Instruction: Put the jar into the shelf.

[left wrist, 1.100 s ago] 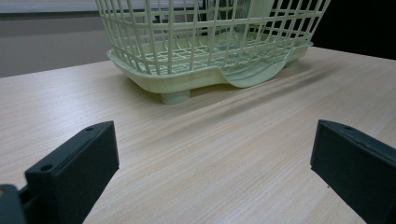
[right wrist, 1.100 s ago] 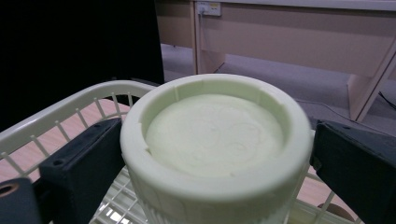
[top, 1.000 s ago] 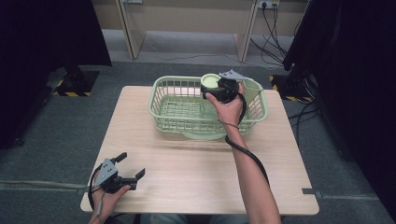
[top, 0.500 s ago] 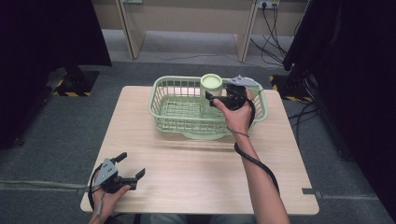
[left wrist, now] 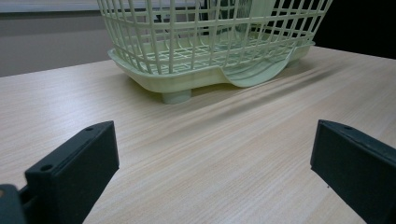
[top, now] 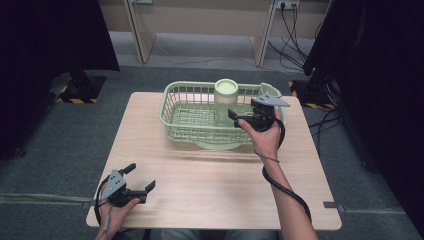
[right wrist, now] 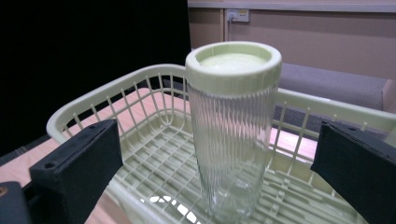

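A clear ribbed jar (top: 225, 100) with a pale green lid stands upright in the right part of a pale green wire basket (top: 170, 107). My right gripper (top: 239, 116) is just right of the jar, above the basket's front right side. In the right gripper view the jar (right wrist: 232, 135) stands a little ahead of the jaws, and my right gripper (right wrist: 219, 158) is open and apart from it. My left gripper (top: 141, 177) rests open and empty near the table's front left corner. In the left gripper view the basket (left wrist: 187, 79) sits well beyond my left gripper (left wrist: 212, 163).
The basket stands at the back middle of a light wooden table (top: 210, 185). A black cable (top: 280, 185) trails from the right gripper along the forearm. Dark curtains and grey floor surround the table.
The right gripper, shut on the jar over the basket a second ago, has let it go and drawn back toward the person. The jar now stands in the basket. The left gripper has not moved.
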`<state>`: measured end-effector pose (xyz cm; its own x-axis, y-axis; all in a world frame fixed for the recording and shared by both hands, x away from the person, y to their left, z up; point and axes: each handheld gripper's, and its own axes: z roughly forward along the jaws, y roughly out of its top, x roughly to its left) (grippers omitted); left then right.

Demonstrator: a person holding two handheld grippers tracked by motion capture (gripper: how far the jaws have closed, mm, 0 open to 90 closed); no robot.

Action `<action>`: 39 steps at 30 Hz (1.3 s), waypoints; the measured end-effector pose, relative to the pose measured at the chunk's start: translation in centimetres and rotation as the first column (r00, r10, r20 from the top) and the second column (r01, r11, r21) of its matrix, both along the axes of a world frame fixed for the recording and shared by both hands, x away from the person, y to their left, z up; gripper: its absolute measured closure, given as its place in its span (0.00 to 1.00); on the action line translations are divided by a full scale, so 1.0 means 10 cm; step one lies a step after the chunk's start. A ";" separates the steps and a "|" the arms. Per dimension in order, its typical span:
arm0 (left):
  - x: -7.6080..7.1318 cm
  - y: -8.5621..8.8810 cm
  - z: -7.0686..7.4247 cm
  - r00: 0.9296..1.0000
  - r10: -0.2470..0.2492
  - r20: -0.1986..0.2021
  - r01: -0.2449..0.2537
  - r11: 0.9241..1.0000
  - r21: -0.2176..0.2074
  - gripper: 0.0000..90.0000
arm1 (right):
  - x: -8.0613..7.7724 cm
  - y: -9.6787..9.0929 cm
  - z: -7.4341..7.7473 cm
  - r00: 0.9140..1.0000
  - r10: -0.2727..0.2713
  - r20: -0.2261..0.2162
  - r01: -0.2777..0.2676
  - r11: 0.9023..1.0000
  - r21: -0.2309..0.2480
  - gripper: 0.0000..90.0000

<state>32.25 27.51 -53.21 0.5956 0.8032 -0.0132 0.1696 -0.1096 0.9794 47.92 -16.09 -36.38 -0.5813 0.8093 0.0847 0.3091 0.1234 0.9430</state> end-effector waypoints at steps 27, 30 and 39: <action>0.00 0.00 0.00 1.000 0.004 -0.001 -0.004 1.000 0.004 0.01 | -0.65 -0.49 -0.50 0.999 -0.037 -0.008 0.037 0.999 -0.011 0.02; 0.00 0.00 0.00 1.000 0.005 -0.002 -0.005 1.000 0.003 0.01 | -0.71 -0.57 -0.58 0.999 -0.049 -0.013 0.049 0.999 -0.007 0.02; 0.00 0.00 0.00 1.000 0.005 -0.002 -0.005 1.000 0.005 0.01 | -0.87 -0.75 -0.79 0.997 -0.077 -0.030 0.077 0.997 0.002 0.02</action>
<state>32.25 27.49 -53.20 0.5912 0.8065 -0.0107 0.1722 -0.1133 0.9785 39.27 -23.59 -44.24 -0.5144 0.8513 0.1038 0.3455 0.0949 0.9336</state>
